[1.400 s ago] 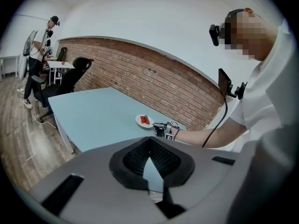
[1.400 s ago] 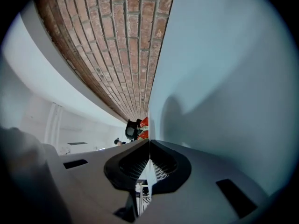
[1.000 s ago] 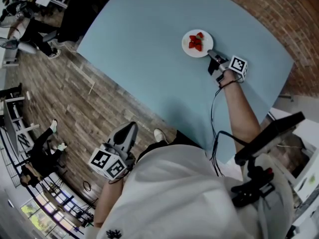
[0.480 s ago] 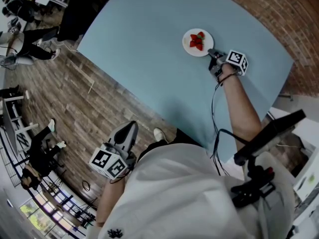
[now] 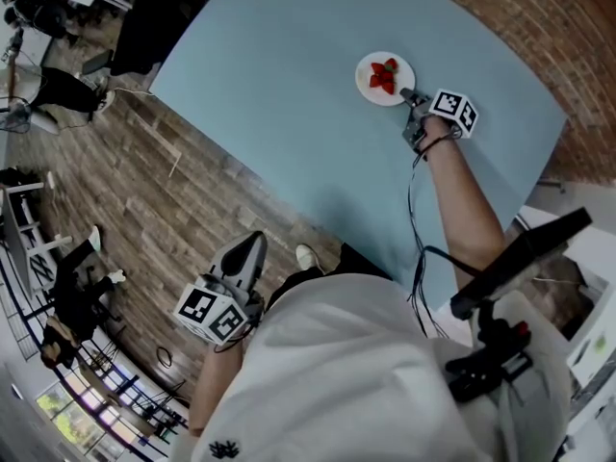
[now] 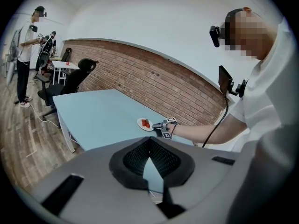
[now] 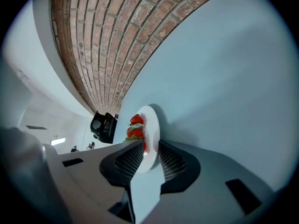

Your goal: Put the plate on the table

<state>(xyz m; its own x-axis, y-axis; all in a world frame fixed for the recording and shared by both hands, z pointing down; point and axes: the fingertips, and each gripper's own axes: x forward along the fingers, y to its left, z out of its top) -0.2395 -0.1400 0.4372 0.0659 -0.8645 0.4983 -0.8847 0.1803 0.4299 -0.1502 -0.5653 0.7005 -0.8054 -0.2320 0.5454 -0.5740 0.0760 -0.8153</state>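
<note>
A small white plate with red strawberries sits far out on the light blue table. My right gripper reaches it from the near right and is shut on its rim. In the right gripper view the plate stands edge-on between both pads, strawberries on its left face. My left gripper hangs beside my body over the wooden floor, off the table, its jaws shut on nothing. From the left gripper view the plate looks tiny in the distance.
A brick wall runs behind the table. A black office chair stands at the table's far corner, with people beyond it. Black gear on a stand sits close at my right. The table's near edge borders wooden floor.
The plate and my right gripper have shifted slightly farther out across the table. The left gripper has stayed by my side.
</note>
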